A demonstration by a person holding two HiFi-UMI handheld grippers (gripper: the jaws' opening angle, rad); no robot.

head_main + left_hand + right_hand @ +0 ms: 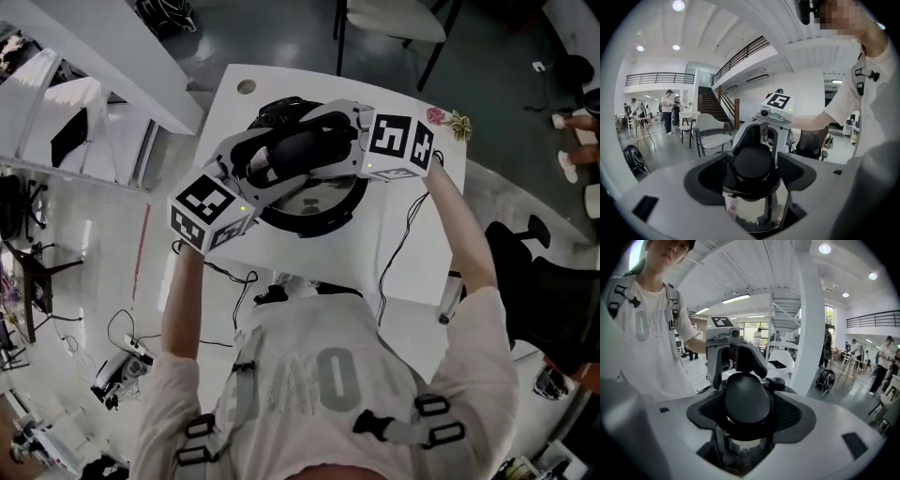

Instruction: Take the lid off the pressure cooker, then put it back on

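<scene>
The steel pressure cooker (314, 202) stands on the white table (412, 244) with its lid on and the long black lid handle (305, 155) across the top. My left gripper (277, 159) comes in from the lower left and my right gripper (337, 141) from the right, and both straddle the handle, facing each other. In the left gripper view the handle (752, 161) fills the space between the open jaws of the left gripper (752, 171). In the right gripper view the handle (746, 401) sits likewise in my right gripper (747, 413). The pads stand close beside the handle, with no squeeze visible.
A chair (394, 19) stands beyond the table's far edge and a black office chair (534, 272) to the right. Cables (234, 281) hang off the near edge. A small flower (450, 120) lies at the far right corner. People stand far off in the hall.
</scene>
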